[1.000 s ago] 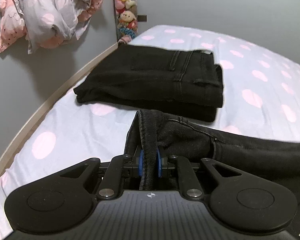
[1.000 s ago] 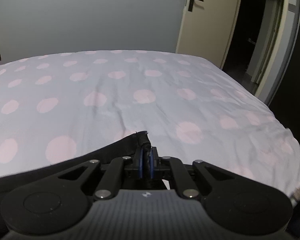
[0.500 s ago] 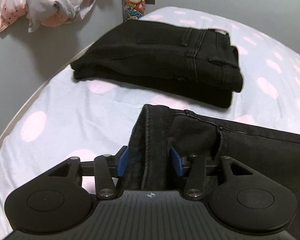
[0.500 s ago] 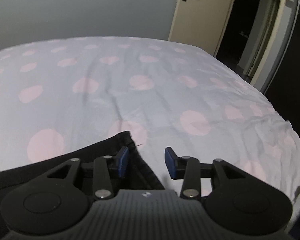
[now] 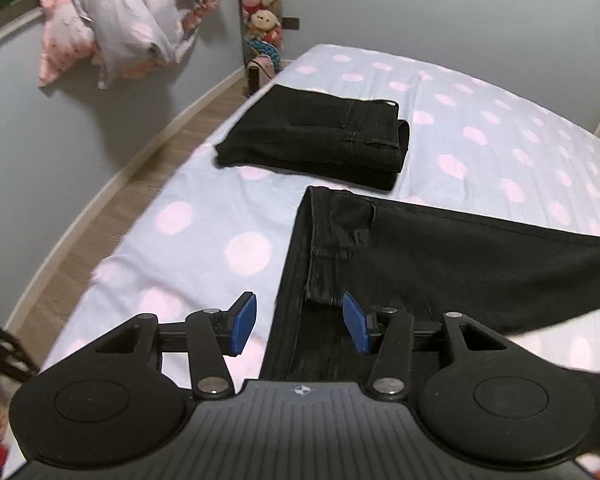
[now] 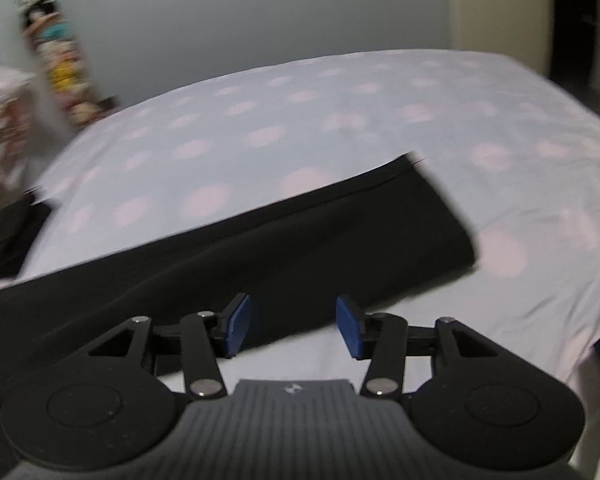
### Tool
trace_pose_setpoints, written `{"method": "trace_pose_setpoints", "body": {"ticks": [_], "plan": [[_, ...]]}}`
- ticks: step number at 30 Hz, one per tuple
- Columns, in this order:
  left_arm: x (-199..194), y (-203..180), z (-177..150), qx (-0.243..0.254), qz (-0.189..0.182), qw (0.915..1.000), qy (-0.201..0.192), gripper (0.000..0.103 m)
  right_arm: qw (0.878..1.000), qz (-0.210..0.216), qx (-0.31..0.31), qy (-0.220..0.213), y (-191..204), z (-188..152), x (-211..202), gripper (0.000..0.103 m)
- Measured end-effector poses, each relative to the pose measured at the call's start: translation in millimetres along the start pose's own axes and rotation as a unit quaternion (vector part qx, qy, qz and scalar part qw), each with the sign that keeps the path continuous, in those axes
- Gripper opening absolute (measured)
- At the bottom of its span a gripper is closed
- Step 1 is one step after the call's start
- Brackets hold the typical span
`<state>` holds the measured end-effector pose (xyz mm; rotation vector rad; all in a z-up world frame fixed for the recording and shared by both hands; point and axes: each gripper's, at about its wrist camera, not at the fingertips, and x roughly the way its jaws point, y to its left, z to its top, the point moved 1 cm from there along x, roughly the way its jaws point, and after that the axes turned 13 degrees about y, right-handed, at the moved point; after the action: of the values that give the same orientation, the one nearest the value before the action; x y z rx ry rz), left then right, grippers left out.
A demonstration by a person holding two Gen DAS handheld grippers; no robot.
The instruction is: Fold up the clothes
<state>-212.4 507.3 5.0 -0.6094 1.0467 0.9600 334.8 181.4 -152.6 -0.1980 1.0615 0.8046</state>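
Both claws, left claw (image 5: 299,329) and right claw (image 6: 293,327), have let go and are spreading, empty, above the long black trousers (image 5: 440,256) flat on the bed (image 5: 204,220), still unfolded beside one folded pair (image 5: 324,136)

Our left claw (image 5: 299,326) and right claw (image 6: 291,326) look alike: matte black linkage arms with silver screws, round black discs at each side, blue pads (image 5: 245,322) on the fingers, a ribbed grey housing with a small emblem.
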Motion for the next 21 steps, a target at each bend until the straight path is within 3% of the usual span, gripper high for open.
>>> {"method": "trace_pose_setpoints", "body": {"ticks": [8, 13, 16, 21], "plan": [[-75.9, -17.3, -32.9, 0.019, -0.051, 0.9971, -0.053, 0.061, 0.996, 0.073, -0.002, 0.051, 27.6, -44.9, -43.4, 0.052], [-77.1, -12.7, -50.3, -0.003, -0.097, 0.9925, -0.073, 0.064, 0.995, 0.083, 0.010, 0.052, 35.8, -71.0, -80.9, 0.056], [-48.0, -17.1, -60.4, -0.030, -0.088, 0.9924, -0.081, 0.064, 0.994, 0.086, 0.026, 0.057, 44.9, -91.4, -97.3, 0.056], [20.5, -32.8, -80.9, -0.047, -0.116, 0.9881, -0.089, 0.064, 0.993, 0.088, 0.051, 0.055, 64.4, -129.0, -130.0, 0.056]]}}
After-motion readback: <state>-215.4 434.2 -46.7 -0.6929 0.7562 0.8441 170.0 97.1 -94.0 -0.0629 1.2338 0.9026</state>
